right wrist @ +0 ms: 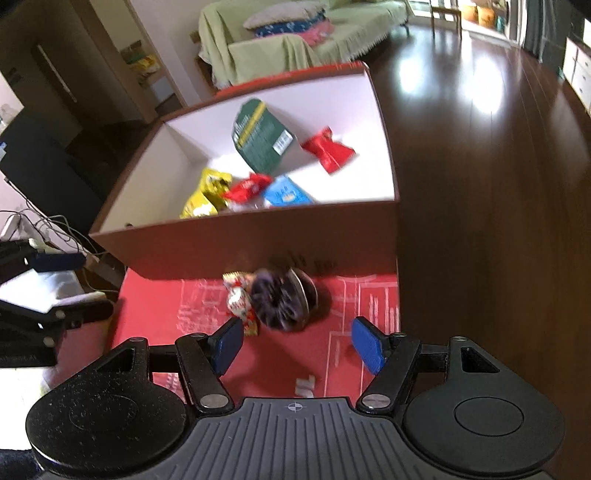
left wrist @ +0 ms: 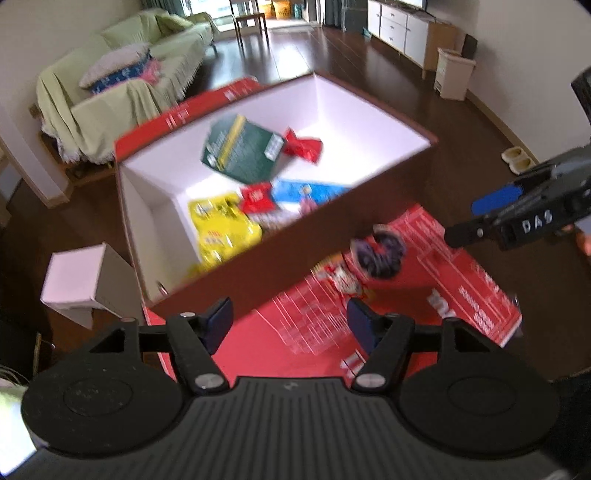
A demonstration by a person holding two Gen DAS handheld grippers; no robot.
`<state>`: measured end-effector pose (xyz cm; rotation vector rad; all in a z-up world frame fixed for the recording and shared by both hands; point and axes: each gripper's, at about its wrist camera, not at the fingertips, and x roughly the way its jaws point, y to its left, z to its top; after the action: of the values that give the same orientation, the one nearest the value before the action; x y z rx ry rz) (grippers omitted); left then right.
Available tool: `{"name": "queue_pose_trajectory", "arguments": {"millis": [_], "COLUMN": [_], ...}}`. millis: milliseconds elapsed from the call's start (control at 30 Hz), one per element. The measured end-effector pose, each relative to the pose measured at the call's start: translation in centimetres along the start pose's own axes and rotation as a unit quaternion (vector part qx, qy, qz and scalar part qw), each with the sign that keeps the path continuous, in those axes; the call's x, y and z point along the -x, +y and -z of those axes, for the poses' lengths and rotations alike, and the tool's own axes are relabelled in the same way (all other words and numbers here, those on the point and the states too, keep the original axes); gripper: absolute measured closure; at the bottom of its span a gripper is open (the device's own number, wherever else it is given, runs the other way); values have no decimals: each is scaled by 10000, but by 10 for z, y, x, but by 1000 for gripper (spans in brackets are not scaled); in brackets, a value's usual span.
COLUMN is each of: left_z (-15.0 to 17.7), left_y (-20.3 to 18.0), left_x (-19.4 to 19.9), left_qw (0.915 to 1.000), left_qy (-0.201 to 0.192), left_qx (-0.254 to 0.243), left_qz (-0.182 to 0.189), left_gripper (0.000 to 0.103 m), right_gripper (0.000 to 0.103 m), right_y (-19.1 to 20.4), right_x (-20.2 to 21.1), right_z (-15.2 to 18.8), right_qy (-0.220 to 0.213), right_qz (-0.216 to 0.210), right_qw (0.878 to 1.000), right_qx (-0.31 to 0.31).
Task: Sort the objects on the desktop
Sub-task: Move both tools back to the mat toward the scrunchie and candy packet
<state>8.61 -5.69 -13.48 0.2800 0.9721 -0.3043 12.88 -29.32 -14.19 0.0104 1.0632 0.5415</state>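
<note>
A large open box [left wrist: 295,236] [right wrist: 258,240] with white inner walls stands on a red surface [left wrist: 280,347] [right wrist: 155,306]. Inside lie a green packet [left wrist: 240,149] [right wrist: 262,136], red packets [left wrist: 303,146] [right wrist: 327,147], a yellow packet [left wrist: 221,225] [right wrist: 207,192] and a blue packet [left wrist: 306,192] [right wrist: 286,192]. In front of the box, a dark purple scrunchie [left wrist: 380,253] [right wrist: 280,299] rests beside a small patterned snack packet [left wrist: 338,275] [right wrist: 240,301]. My left gripper [left wrist: 290,321] is open, empty, left of the scrunchie. My right gripper [right wrist: 297,345] [left wrist: 476,218] is open just before the scrunchie.
A small white box [left wrist: 77,280] sits left of the big box. Dark wooden floor [right wrist: 480,184] spreads to the right. A sofa with a green cover [left wrist: 122,92] [right wrist: 295,40] stands behind. A white cabinet [left wrist: 402,29] lines the far wall. Cables [right wrist: 44,225] lie at the left.
</note>
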Motion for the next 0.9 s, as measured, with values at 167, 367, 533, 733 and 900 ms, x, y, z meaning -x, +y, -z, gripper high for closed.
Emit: {"name": "queue_pose_trajectory", "arguments": {"millis": [167, 367, 533, 733, 900], "left_z": [12, 9, 4, -2, -8], "left_y": [-6, -13, -16, -15, -22], "left_x": [-25, -54, -83, -111, -125], "left_qw": [9993, 9979, 9960, 9919, 9922], "left_qy": [204, 237, 340, 450, 365], "left_qx": [201, 519, 776, 1124, 1147], "left_qz": [230, 321, 296, 397, 317], "left_gripper": [40, 44, 48, 52, 56], "right_gripper": [35, 35, 35, 35, 35], "right_y": [-12, -29, -45, -62, -72], "right_x": [-9, -18, -23, -29, -34], "right_z": [10, 10, 9, 11, 8], "right_qy": [216, 364, 473, 632, 697], "right_qz": [53, 155, 247, 314, 349], "right_qw": [9996, 9985, 9972, 9953, 9941], "right_qx": [-171, -367, -531, -668, -748]}}
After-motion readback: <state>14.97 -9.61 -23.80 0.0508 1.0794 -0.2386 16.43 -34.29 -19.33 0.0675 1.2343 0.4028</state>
